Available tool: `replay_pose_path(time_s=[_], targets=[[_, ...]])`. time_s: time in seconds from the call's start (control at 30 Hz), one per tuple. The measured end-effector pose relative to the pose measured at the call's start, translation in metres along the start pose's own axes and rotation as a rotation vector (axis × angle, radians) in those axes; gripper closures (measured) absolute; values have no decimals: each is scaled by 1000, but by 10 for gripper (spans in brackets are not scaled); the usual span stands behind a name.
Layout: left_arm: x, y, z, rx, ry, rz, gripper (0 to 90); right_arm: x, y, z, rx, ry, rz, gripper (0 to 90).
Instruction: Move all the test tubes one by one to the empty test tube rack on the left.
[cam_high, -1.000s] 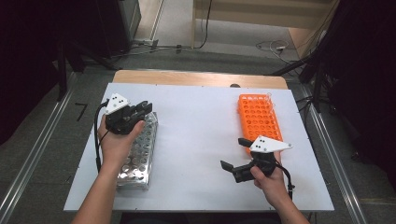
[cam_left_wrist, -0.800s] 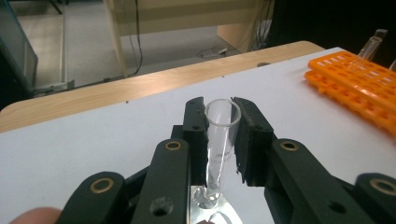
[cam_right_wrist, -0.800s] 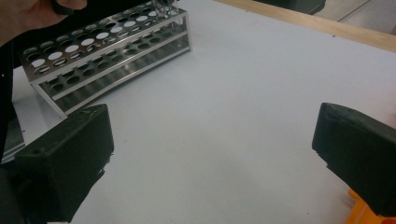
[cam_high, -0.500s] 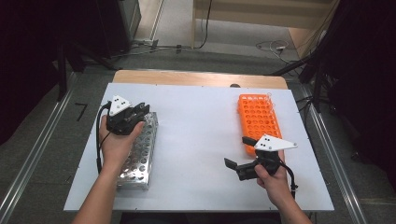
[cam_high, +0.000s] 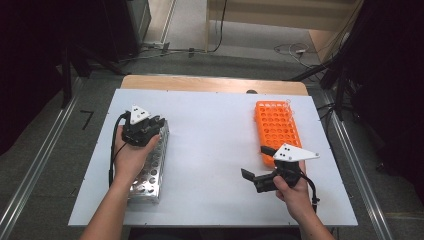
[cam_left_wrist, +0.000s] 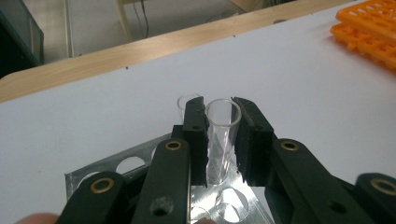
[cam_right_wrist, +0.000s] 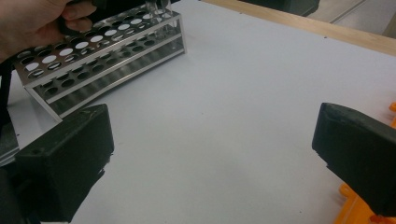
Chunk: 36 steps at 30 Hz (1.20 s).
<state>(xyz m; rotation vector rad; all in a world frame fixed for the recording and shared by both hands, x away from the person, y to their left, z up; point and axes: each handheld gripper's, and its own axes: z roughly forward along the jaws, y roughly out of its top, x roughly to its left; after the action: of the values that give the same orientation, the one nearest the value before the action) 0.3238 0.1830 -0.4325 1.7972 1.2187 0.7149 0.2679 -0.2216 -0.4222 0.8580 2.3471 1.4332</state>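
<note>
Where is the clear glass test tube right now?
In the left gripper view, the clear glass test tube stands upright between the left claw jaws, over the far end of the shiny metal rack at the table's left side.

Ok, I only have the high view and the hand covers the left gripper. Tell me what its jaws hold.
Observer: The left gripper is shut on a clear test tube.
Operator: Say where the tube's bottom end sits.
Observer: It is in a hole of the metal rack.
Operator: Report anything close behind it.
Observer: A second clear tube stands just behind the jaw.
</note>
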Motion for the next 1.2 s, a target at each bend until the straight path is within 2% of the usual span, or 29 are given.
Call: replay_pose_path(time_s=[0.1, 0.33, 0.53, 0.63, 0.73, 0.9, 1.0, 1.1, 1.2], targets=[[0, -1, 1, 8, 4, -10, 756, -2, -1, -1, 0, -7, 1, 0], [-2, -1, 4, 49, 11, 4, 751, -16, -3, -8, -9, -37, 30, 0], [0, -1, 3, 60, -19, -12, 692, -23, -3, -12, -14, -55, 39, 0], [2, -1, 0, 64, -31, -31, 692, -25, -3, -13, -11, -60, 43, 0], [2, 0, -4, 44, -53, -46, 617, -27, -3, -15, -14, -65, 45, 0], [1, 2, -11, 21, -78, -72, 416, -32, -1, -18, -24, -77, 50, 0], [1, 4, -18, 9, -100, -111, 351, -36, -1, -20, -35, -81, 56, 0], [-1, 4, -24, -7, -100, -113, 269, -40, -1, -21, -30, -95, 54, 0], [-5, 3, -28, -27, -117, -121, 221, -44, 0, -21, -27, -114, 57, 0]])
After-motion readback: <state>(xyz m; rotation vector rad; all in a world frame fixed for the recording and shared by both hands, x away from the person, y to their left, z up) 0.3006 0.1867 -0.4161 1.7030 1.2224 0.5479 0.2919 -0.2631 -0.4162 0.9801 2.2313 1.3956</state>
